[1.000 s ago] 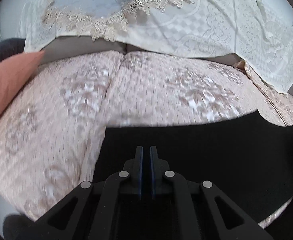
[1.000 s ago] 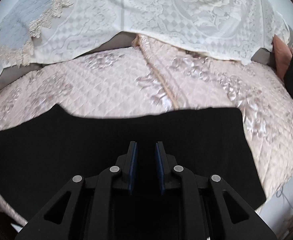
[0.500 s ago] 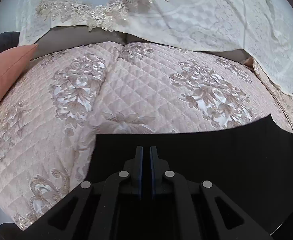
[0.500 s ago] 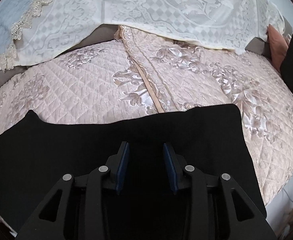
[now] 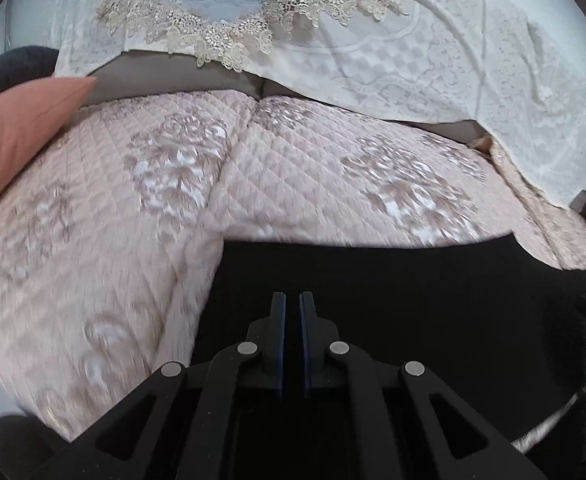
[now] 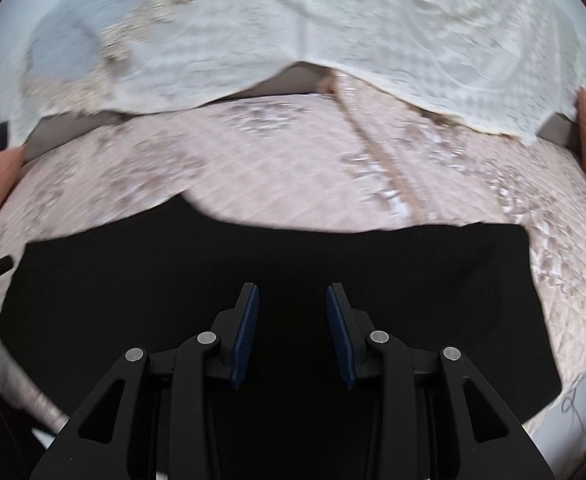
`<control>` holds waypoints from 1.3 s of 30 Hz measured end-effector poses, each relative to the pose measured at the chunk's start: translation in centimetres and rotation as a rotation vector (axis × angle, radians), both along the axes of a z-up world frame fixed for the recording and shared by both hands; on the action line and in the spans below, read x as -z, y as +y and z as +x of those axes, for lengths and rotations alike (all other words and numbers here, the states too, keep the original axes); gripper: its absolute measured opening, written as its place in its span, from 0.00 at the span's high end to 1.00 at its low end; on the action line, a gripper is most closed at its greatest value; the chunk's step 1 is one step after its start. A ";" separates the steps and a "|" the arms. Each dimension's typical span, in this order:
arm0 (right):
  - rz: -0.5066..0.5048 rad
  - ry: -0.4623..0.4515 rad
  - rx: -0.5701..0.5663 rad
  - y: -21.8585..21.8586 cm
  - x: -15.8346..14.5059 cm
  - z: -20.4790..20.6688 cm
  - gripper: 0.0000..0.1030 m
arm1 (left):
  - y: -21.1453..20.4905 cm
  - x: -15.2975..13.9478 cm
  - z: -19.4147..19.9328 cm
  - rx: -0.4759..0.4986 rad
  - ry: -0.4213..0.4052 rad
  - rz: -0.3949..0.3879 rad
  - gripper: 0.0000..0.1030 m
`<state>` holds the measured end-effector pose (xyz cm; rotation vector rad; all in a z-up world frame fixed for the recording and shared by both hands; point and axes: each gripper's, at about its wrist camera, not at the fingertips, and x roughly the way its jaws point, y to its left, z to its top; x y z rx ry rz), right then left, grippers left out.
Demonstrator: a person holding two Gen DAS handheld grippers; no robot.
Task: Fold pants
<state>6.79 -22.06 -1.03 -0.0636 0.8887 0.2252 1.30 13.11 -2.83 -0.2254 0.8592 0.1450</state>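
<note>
Left gripper clenched, nothing visibly held; right gripper spread over black pants.

Both views are fisheye cameras riding just behind a gripper's two fingers, angled steeply down at a sofa seat from close above. The left wrist view looks past the left gripper toward the pink quilted cover and lace throw. The right wrist view, blurred, sits behind the right gripper. Both share the black pants, the quilted cover and probably the same throw.
</note>
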 end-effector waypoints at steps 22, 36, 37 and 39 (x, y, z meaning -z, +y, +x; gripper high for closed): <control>0.015 0.026 0.240 -6.4 1.7 -4.5 0.65 | 0.2 1.7 -4.9 -0.003 0.043 0.003 0.90; 0.058 0.026 0.391 -11.4 -0.4 -2.7 0.65 | 3.8 1.4 -6.2 -0.115 0.056 -0.007 0.90; 0.066 0.017 0.379 -11.0 -0.6 -2.9 0.65 | 4.0 1.3 -6.4 -0.125 0.054 -0.004 0.90; 0.065 -0.009 0.344 -9.6 -1.1 -3.2 0.65 | 4.4 1.0 -6.8 -0.136 0.045 -0.013 0.90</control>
